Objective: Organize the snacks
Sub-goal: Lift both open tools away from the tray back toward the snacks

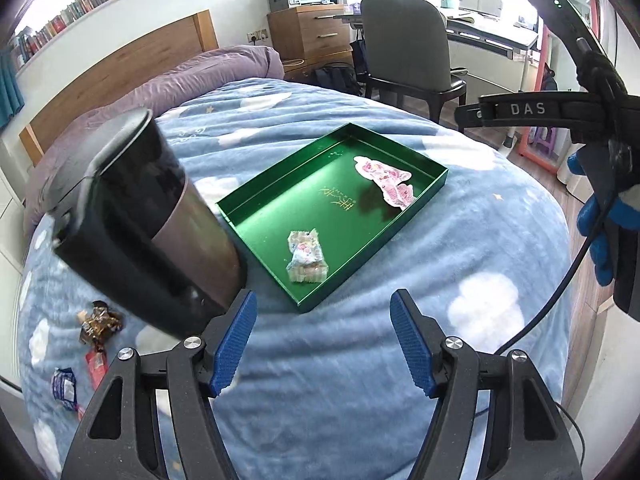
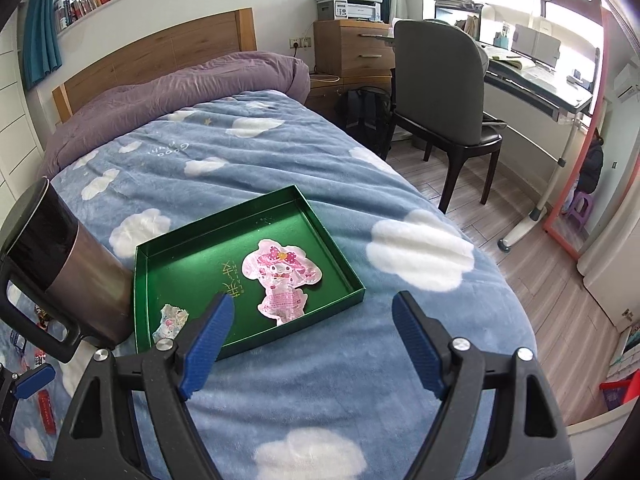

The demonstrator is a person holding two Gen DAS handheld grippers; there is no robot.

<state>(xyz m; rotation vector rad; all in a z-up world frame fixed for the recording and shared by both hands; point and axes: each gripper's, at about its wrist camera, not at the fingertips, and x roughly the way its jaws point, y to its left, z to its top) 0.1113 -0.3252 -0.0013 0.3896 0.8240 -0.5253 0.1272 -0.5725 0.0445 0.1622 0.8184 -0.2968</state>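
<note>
Though roomy, green tray (image 2: 340, 276): two snack packets (image 2: 282, 280).

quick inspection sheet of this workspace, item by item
surface: bed with a blue cloud-print blanket, soft and wrinkled
job's things: green tray on the blanket holds a pink character packet and a small pale wrapped snack; loose wrapped snacks lie on the blanket outside the tray, beyond the jug
clutter: dark jug with handle stands beside the tray
grippers: left gripper and right gripper both open, empty, above the blanket
cables: black cable hangs from the right gripper's unit
surroundings: purple duvet, wooden headboard, chair, desk, printer, bookshelf
</note>
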